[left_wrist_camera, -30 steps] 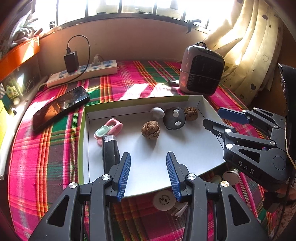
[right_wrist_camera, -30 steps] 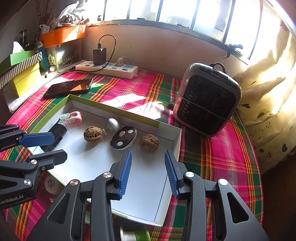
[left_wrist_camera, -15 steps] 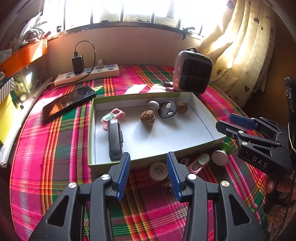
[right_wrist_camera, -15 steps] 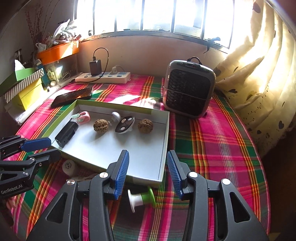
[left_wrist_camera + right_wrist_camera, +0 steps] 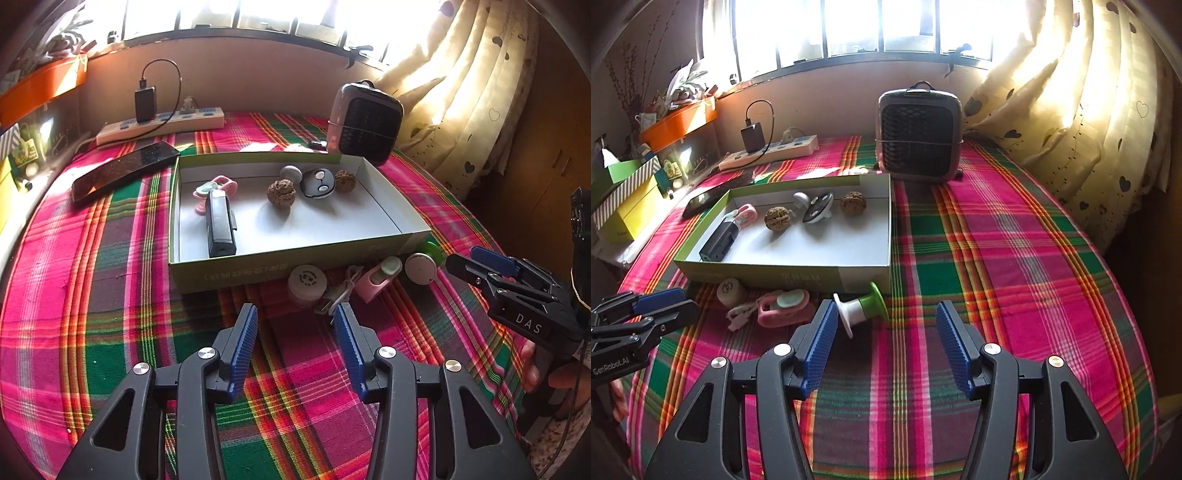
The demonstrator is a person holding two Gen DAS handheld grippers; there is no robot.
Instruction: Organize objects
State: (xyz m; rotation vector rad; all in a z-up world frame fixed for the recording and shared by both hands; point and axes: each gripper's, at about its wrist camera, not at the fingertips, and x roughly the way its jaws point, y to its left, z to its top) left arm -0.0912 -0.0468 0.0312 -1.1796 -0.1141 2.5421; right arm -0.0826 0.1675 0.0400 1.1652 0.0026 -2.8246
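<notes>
A shallow green-and-white box (image 5: 295,273) (image 5: 864,275) lies on the plaid cloth. In it lie a black device (image 5: 220,223) (image 5: 721,240), a pink clip (image 5: 218,184), two walnuts (image 5: 281,190) (image 5: 777,218), and a round black-and-white item (image 5: 317,182) (image 5: 817,209). In front of the box lie a white cap (image 5: 307,281) (image 5: 730,291), a pink item with a cord (image 5: 376,277) (image 5: 783,306) and a green-and-white spool (image 5: 421,263) (image 5: 860,308). My left gripper (image 5: 294,341) is open and empty, just short of the cap. My right gripper (image 5: 885,341) is open and empty, right of the spool.
A small heater (image 5: 364,123) (image 5: 918,136) stands behind the box. A phone (image 5: 123,171) and a power strip (image 5: 159,123) with a charger lie at the back left. Boxes (image 5: 624,199) sit at the far left. Curtains (image 5: 1089,110) hang on the right.
Both grippers have drawn back and up from over the box. The small items in front of the box have come into view. The right jaws stand wider apart.
</notes>
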